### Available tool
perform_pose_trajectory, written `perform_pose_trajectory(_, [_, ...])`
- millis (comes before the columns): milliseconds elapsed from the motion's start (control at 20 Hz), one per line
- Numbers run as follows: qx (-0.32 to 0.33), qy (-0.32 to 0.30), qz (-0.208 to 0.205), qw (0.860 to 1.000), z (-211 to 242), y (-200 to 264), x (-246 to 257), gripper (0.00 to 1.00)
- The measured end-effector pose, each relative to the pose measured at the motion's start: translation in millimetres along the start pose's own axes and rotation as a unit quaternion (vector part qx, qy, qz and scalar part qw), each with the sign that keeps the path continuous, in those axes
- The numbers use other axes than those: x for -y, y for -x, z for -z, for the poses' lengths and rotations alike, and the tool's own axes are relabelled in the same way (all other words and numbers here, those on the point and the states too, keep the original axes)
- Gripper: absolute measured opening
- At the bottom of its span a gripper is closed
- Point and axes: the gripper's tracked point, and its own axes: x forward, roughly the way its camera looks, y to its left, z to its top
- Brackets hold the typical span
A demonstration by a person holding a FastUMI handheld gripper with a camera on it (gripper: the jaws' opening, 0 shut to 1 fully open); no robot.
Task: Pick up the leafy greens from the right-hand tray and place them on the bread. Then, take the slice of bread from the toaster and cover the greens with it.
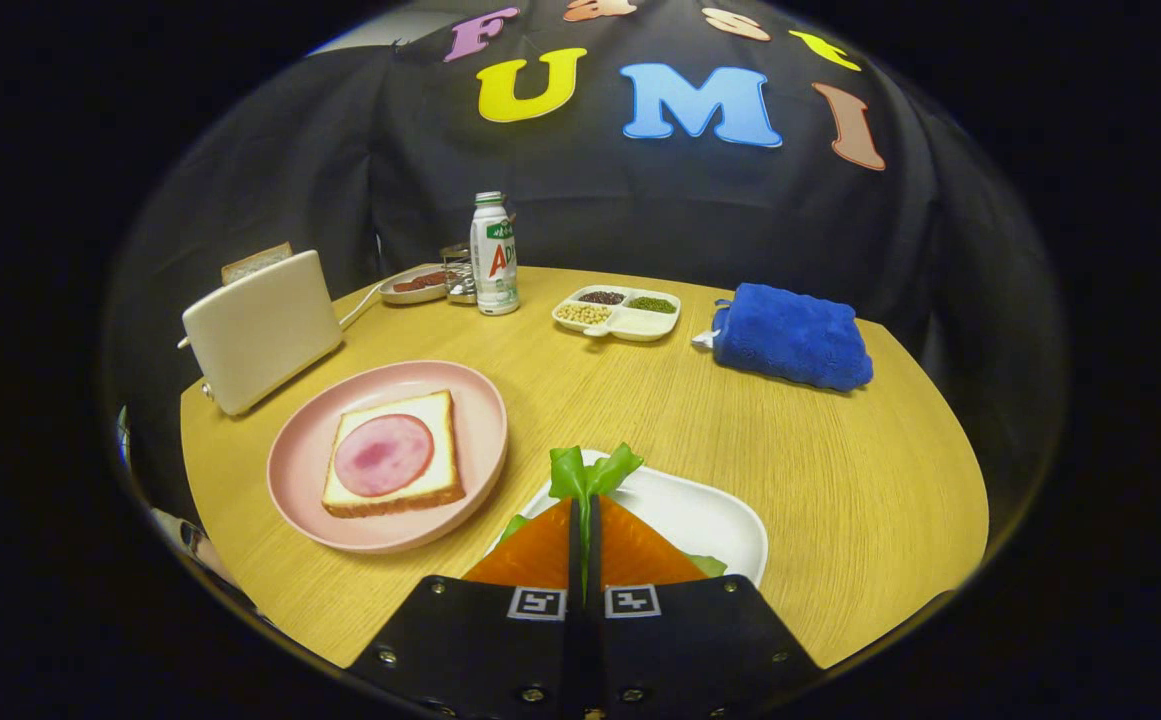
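My gripper is shut on the leafy greens, whose green leaf sticks up out of the narrow slit between the two fingers. More green shows at both sides of the fingers, over the white tray. To the left of the tray a pink plate holds a bread slice topped with a round pink ham slice. Beyond the plate stands the cream toaster with a second bread slice poking out of its slot.
On the round wooden table, a folded blue cloth lies at the far right. A white divided dish of beans, a white drink bottle and a small plate stand at the back.
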Motion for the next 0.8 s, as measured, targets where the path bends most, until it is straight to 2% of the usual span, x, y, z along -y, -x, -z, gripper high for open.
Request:
perform_pose_trajectory(500, [0.064,0.024,-0.059,0.996,-54,-10,-76,0.0])
perform_pose_trajectory(800, [0.079,0.051,-0.082,0.992,-65,-30,-125,0.0])
